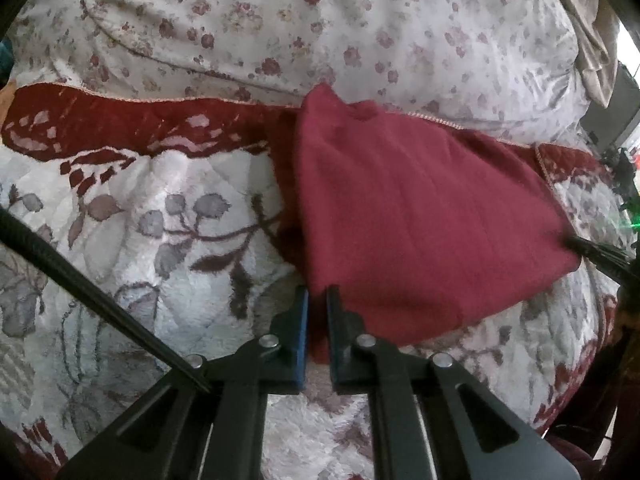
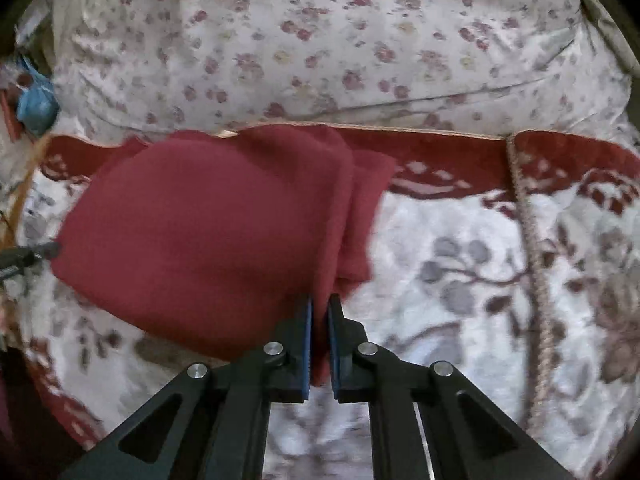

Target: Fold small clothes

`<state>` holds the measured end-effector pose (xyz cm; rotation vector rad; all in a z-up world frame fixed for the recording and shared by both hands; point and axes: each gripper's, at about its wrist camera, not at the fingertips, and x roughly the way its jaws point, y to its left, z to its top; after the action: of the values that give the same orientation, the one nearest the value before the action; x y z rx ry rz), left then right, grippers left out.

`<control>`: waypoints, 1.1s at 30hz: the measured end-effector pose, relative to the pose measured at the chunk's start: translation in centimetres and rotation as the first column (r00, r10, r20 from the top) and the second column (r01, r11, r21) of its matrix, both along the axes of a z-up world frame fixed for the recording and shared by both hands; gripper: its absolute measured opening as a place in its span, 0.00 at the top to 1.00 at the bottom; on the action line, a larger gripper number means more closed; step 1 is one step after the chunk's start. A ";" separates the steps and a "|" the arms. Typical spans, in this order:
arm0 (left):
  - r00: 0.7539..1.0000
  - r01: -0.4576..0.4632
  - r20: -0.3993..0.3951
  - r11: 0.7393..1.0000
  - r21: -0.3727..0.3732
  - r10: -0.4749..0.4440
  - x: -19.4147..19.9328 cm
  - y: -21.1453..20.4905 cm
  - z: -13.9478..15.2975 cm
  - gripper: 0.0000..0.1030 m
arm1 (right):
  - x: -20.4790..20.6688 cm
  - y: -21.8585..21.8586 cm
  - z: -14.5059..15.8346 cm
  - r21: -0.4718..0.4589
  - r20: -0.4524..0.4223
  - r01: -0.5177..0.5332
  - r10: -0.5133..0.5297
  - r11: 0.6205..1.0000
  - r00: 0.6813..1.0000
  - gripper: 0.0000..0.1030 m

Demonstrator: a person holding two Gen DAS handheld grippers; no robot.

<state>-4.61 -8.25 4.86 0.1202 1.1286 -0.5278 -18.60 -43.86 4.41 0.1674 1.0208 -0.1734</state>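
Note:
A dark red garment [image 1: 420, 208] lies on a bed, its near edge lifted off the blanket. My left gripper [image 1: 318, 300] is shut on the garment's near left corner, with the red cloth pinched between the blue-lined pads. In the right wrist view the same red garment [image 2: 208, 232] spreads to the left, and my right gripper [image 2: 320, 308] is shut on its near right corner. A folded flap of the cloth hangs just beyond those fingers. The right gripper's tip [image 1: 592, 250] shows at the cloth's right corner in the left wrist view, and the left gripper's tip [image 2: 36, 256] at the left edge in the right wrist view.
The garment rests on a fluffy white blanket [image 1: 168, 232] with grey leaves and a dark red border. Behind it bulges a white duvet [image 2: 340, 40] with small pink flowers. A braided cord [image 2: 532, 248] runs across the blanket at the right. A blue item [image 2: 36, 108] sits far left.

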 end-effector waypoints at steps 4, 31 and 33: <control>1.000 -0.007 0.008 1.000 0.008 0.007 0.0 -0.1 -0.2 0.87 | 0.3 0.5 -1.0 -0.013 -0.038 0.007 -0.008 1.000 0.999 0.93; 0.981 -0.172 0.105 0.982 0.082 0.163 2.1 -0.8 -0.9 0.33 | 16.7 -0.7 -2.1 -0.045 0.029 0.173 -0.171 0.984 0.985 0.55; 0.980 -0.181 0.097 0.980 0.078 0.174 2.2 -0.6 -1.0 0.31 | 15.9 0.8 -0.1 -0.036 0.082 0.166 -0.162 0.985 0.983 0.55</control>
<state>-2.40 -8.86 3.90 0.1161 1.0629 -0.3113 -2.71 -43.08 4.31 0.2180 0.9235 -0.3361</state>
